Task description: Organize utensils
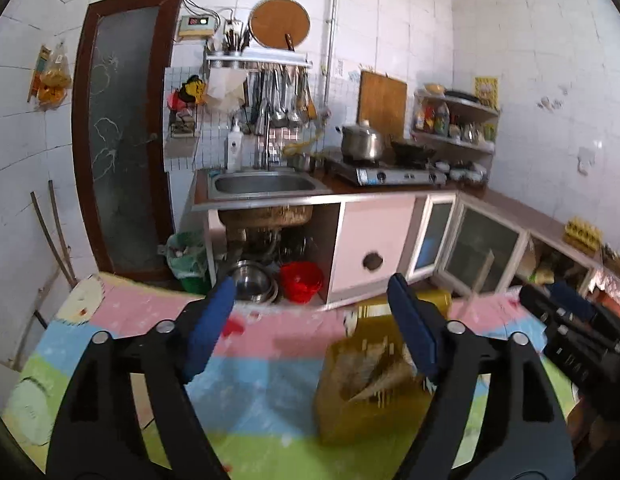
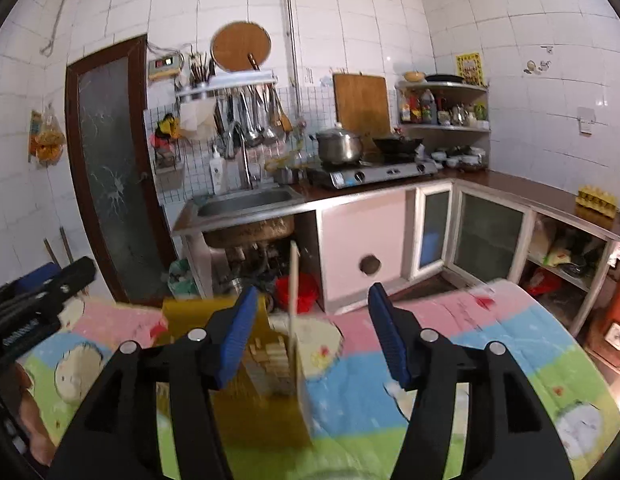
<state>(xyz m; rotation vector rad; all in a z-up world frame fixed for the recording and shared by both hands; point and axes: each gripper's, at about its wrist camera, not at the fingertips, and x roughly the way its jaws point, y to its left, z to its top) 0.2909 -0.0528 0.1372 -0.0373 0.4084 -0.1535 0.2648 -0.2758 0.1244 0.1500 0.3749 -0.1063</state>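
Observation:
A yellow utensil holder (image 1: 373, 380) stands on the table's colourful cloth (image 1: 270, 380), blurred, with several pale wooden pieces inside. My left gripper (image 1: 311, 280) is open wide with nothing between its blue pads; its right finger (image 1: 413, 328) overlaps the holder's top edge. In the right wrist view the holder (image 2: 246, 400) sits low and left of centre, partly behind the left finger (image 2: 234, 336). A thin wooden stick (image 2: 293, 288) rises upright from it. My right gripper (image 2: 313, 290) is open; the stick shows in the gap near the left pad, touching neither pad.
Beyond the table are a steel sink (image 1: 266, 184), a gas stove with a pot (image 1: 361, 142), and pink cabinets (image 1: 373, 240). A red bucket (image 1: 302, 280) and steel bowls sit under the sink. Ladles hang on a wall rack (image 1: 278, 92). A dark door (image 1: 122, 132) is at left.

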